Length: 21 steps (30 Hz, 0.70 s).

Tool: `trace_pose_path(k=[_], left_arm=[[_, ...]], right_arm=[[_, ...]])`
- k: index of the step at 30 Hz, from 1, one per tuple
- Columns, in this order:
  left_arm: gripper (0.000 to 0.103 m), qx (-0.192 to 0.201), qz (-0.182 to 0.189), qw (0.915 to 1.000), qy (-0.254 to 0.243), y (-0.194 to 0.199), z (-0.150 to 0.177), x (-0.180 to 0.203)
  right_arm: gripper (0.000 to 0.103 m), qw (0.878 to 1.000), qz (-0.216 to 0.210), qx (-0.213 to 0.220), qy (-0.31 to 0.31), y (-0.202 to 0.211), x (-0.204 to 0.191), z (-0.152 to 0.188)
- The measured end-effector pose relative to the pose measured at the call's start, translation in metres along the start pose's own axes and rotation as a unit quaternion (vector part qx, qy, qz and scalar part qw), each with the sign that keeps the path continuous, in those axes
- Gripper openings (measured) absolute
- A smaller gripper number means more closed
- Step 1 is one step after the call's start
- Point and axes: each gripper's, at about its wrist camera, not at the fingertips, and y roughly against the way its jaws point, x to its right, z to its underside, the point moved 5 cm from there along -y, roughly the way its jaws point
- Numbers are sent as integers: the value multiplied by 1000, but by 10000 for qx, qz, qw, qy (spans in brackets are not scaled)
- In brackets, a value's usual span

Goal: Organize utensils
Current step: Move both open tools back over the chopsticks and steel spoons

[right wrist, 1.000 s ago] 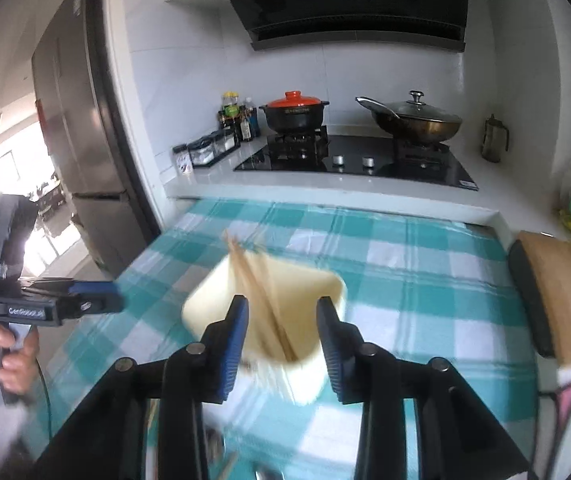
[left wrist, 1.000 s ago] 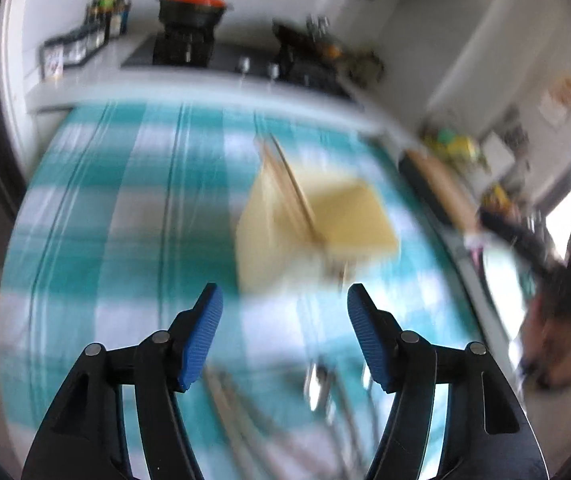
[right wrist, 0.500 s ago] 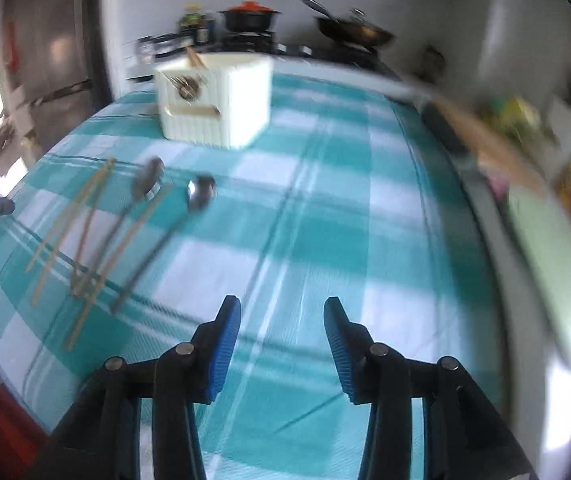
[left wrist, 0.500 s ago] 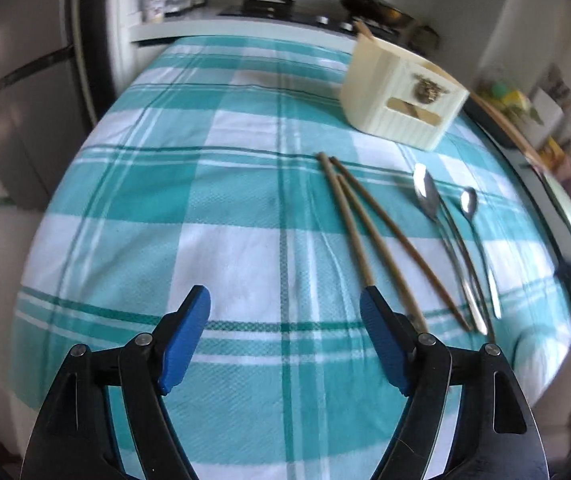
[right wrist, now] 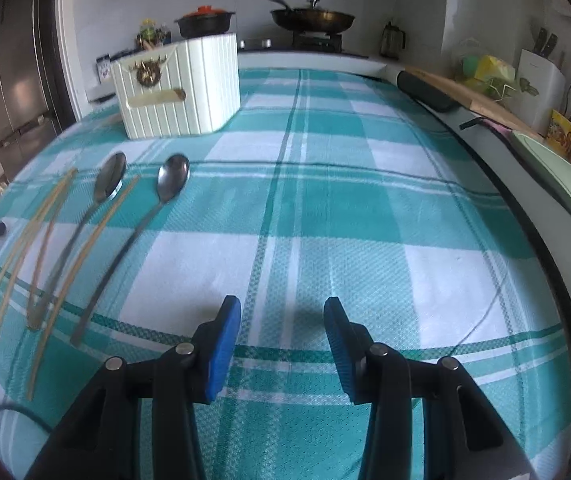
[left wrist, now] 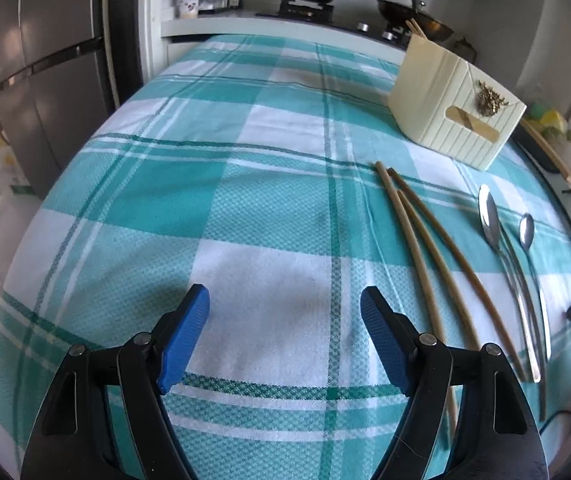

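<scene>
left gripper (left wrist: pixel 283 312) hovering low over the checked worktop (left wrist: pixel 245 208), blue fingers (left wrist: pixel 183 334) spread wide, nothing between them. right gripper (right wrist: pixel 281 328) likewise over bare cloth, fingers (right wrist: pixel 223 346) parted and empty. chopsticks (left wrist: pixel 425 248) lying loose on the cloth just beside two spoons (left wrist: pixel 501 240), bowls pointing toward the cream utensil holder (left wrist: pixel 453 108). holder upright farther back, near the stove end, with a couple of chopsticks poking out.

Chopsticks (left wrist: pixel 417 236) and two spoons (left wrist: pixel 493 228) lie side by side on the tablecloth (left wrist: pixel 245 184), chopsticks to the left. Behind them stands a utensil holder (left wrist: pixel 445 108) with chopsticks inside; beyond the table, a stove (right wrist: pixel 305 42) bearing pots.
</scene>
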Motion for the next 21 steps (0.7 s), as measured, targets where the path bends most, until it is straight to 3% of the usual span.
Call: trace_pose_path(k=[11, 21], left_arm=[[97, -14, -10, 10000, -95, -5, 1, 9], [100, -110, -373, 9986, -367, -10, 3, 17]], right_arm=[[45, 9999, 133, 6, 18, -1, -1, 0], [45, 9999, 122, 10, 6, -1, 0, 0]])
